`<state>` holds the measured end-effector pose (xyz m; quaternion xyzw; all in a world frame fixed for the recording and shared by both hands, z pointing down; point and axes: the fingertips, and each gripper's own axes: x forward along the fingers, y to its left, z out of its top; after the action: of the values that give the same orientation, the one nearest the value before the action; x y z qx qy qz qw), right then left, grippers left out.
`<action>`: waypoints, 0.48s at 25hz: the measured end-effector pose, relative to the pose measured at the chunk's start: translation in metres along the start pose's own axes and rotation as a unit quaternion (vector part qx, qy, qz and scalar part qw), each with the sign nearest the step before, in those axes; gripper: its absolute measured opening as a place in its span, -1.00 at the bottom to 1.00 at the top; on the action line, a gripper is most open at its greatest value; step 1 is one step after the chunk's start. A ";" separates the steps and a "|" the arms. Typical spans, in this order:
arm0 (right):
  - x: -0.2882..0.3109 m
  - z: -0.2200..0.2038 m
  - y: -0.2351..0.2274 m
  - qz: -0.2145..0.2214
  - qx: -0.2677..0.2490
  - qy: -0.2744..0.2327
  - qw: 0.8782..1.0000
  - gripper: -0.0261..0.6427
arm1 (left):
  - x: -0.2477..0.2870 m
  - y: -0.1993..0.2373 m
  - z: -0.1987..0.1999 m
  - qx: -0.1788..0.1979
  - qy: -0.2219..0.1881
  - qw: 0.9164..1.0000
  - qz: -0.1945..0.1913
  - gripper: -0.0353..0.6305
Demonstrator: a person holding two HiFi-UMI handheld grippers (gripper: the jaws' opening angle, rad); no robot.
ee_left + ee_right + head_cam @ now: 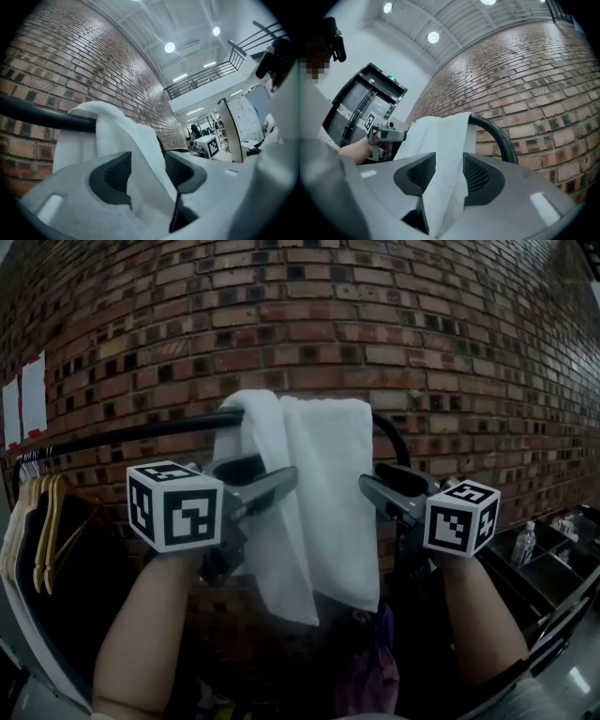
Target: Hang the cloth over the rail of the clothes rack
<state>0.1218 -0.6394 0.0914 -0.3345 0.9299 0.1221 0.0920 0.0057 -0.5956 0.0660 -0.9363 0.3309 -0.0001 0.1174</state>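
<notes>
Brick wall [375,324] is filling the whole background, and one dark rail [141,430] of the clothes rack is running across it before curving downward at its right end. One white cloth [323,484] is hanging over that rail near the curved end, its near side falling in folds between the two grippers. Both bare forearms are reaching up and forward from the bottom of the head view, roughly level with each other. The left forearm [141,634] is carrying the left gripper [270,484], which is pointing inward at the cloth's left edge. The right forearm [483,624] is carrying the right gripper [377,489], which is pointing inward at the cloth's right edge. Each gripper is bearing one marker cube, two in all: the left cube [175,505] and the right cube [461,517]. In the left gripper view the jaws are standing apart, with a fold of the cloth passing loosely between the pads rather than being pinched. In the right gripper view the jaws are likewise standing apart, the cloth's edge hanging in the gap between them. Several wooden hangers [42,521] are dangling from the rail at far left; their exact count cannot be told. Two pale sheets [33,395] are showing on the wall above them, and one plastic bottle [525,542] is standing low at the right.
</notes>
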 end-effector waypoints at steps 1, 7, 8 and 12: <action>0.002 0.001 -0.006 -0.003 0.005 -0.004 1.000 -0.39 | 0.002 0.001 0.001 -0.001 0.000 1.000 0.002 -0.23; 0.015 -0.001 -0.011 0.015 0.020 -0.016 1.000 -0.56 | 0.010 0.005 -0.001 -0.003 0.009 1.000 0.011 -0.25; 0.017 0.000 -0.011 0.016 0.020 -0.016 1.000 -0.61 | 0.010 0.005 0.001 -0.002 0.011 1.000 0.012 -0.27; 0.020 0.001 -0.008 0.017 0.011 -0.012 1.000 -0.84 | 0.008 0.007 0.005 0.012 0.017 0.999 0.027 -0.84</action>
<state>0.1116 -0.6568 0.0840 -0.3161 0.9357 0.1171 0.1043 0.0081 -0.6042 0.0587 -0.9256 0.3577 -0.0168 0.1228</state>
